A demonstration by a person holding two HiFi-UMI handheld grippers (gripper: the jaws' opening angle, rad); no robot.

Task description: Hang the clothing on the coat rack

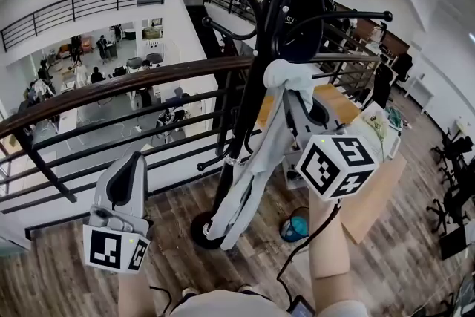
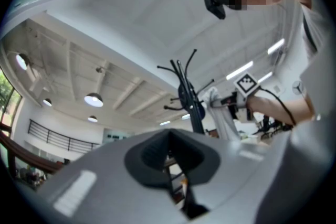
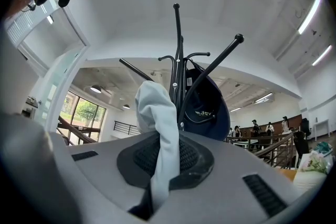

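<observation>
Wood floor (image 1: pixel 52 286), balcony railing (image 1: pixel 148 78), coat rack (image 1: pixel 256 85), garment (image 1: pixel 291 82)

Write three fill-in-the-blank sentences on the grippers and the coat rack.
The pale garment is clamped in the ____. The left gripper is shut on ____. A dark ____ hangs on the rack.
Missing: right gripper; nothing; cap.
</observation>
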